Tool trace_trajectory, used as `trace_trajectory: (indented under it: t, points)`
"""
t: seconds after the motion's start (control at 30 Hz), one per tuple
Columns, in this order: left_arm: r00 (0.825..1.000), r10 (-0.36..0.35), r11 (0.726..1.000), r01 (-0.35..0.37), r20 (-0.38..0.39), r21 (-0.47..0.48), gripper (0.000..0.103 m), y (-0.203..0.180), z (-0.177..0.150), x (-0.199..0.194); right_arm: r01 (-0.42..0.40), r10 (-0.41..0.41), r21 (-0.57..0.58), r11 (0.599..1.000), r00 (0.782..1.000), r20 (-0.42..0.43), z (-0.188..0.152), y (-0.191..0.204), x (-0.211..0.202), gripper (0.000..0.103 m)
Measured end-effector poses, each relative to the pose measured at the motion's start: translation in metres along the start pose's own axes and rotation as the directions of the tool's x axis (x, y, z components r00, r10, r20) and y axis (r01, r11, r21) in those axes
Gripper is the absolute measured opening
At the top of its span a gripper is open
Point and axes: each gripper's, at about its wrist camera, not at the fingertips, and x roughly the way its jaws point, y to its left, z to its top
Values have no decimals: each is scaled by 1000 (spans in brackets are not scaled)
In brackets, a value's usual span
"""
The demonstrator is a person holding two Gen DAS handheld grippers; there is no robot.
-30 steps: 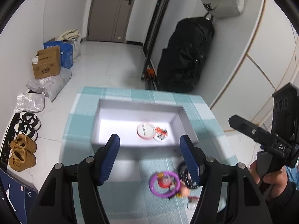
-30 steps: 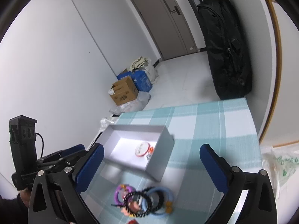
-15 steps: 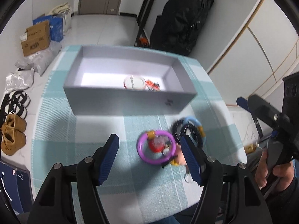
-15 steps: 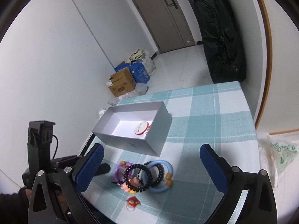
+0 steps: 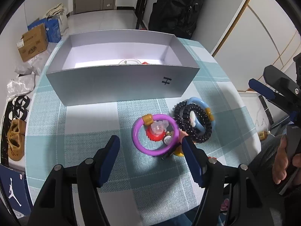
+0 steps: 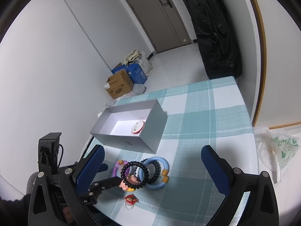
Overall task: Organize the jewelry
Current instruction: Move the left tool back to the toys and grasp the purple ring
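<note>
Change: the left gripper (image 5: 150,146) has dropped toward the table since a second ago, so the jewelry pile that sat small below its fingers now fills the space between them; the right gripper (image 6: 152,167) has also come lower and nearer the pile.
Left gripper: jaws spread wide and empty, its right fingertip (image 5: 185,143) just beside the purple bangle (image 5: 155,134), touching or nearly so.
Right gripper: jaws wide apart, holding nothing, hanging over the table's near edge with the pile between its fingers in view.
Jewelry pile: the purple bangle lies flat on the checked tablecloth (image 5: 90,130) with a red charm (image 5: 157,133) inside its ring; to its right a black bead bracelet (image 5: 178,113), a black coil band (image 5: 197,124) and a blue bangle (image 5: 202,104) overlap one another.
Loose piece: a small red-and-white ornament (image 6: 130,200) lies apart, nearer the table edge.
Box: an open grey box (image 5: 120,83) stands behind the pile, holding a white round piece (image 6: 138,126) with something red beside it.
In the way: the box's tall near wall stands between the pile and the box floor.
Surroundings: a black bag (image 6: 214,30) against the wall, a cardboard box (image 6: 118,84) and shoes (image 5: 16,137) on the floor, a plastic bag (image 6: 278,146) off the table's right side.
</note>
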Motion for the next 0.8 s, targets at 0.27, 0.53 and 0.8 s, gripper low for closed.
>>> trace_trajectory:
  t: [0.27,0.53,0.8]
  points:
    - [999,34,999,-33,-26,40,64,-3,4,11,-5,5,6,1000,1000,-3,0,0,0,103]
    - [998,56,994,-53,-23,96,47,-7,3,10,-5,5,2,1000,1000,-8,-2,1,-1,103]
    - [1000,18,997,-18,-12,72,46,-1,3,0,-4,4,-6,1000,1000,-28,-4,4,3,103]
